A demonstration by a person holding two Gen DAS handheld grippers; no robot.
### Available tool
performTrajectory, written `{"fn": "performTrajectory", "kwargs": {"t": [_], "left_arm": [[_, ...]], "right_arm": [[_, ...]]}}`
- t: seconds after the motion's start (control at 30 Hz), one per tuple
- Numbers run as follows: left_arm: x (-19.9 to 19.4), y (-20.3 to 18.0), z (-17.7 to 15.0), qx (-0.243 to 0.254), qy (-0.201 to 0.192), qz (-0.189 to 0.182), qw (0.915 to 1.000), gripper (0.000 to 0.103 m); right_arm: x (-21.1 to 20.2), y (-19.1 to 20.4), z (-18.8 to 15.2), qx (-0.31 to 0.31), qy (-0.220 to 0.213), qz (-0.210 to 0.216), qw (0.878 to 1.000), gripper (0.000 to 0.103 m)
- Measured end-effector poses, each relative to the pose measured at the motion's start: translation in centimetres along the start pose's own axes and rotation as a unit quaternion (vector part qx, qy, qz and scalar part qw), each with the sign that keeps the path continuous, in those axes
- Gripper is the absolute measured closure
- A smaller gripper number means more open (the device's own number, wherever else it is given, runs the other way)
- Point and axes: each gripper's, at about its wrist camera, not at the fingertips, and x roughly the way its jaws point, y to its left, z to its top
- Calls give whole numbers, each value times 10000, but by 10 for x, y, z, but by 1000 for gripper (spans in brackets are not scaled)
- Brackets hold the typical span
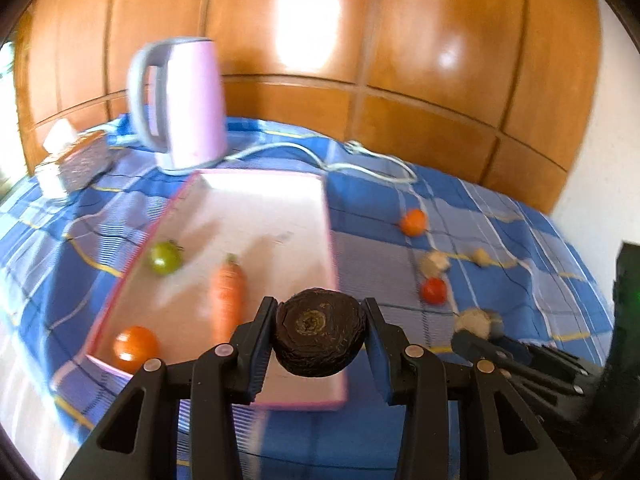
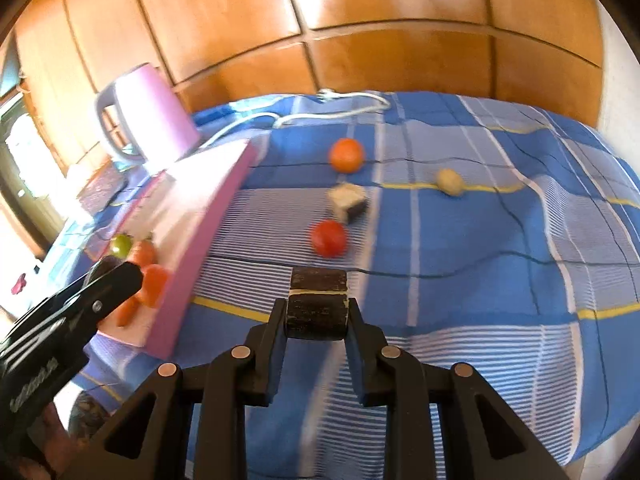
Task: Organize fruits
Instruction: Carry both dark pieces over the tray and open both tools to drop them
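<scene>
My left gripper is shut on a dark round fruit and holds it above the near right corner of the pink tray. In the tray lie a green tomato, a carrot and an orange fruit. My right gripper is shut on a dark brown cut piece with a pale band, above the blue checked cloth. On the cloth lie an orange fruit, a red tomato, a dark-skinned pale piece and a small beige piece.
A pink kettle stands behind the tray, its white cord trailing across the cloth. A glittery box sits at the far left. Wooden panels form the back wall. The left gripper's body shows beside the tray in the right wrist view.
</scene>
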Motion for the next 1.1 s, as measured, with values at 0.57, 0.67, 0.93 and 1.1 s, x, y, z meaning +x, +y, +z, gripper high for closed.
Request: {"fn": "performTrajectory", "kwargs": {"t": [0.57,0.67,0.93,1.1], "left_arm": [[0,90,9,-803,-122,1037,9913,61],[1,96,8,-850,-108,1038,9909,60],[8,101,7,-955,-25,1022,9902,60],[12,102,9,-962,16,994,9904,60]], "right_arm": [[24,92,32,-822,354,837,9925,76],[28,98,35,-859,371,833,9921,76],[34,108,40,-940,405,857,9911,76],[36,113,46,-986,378,885,9905,76]]}}
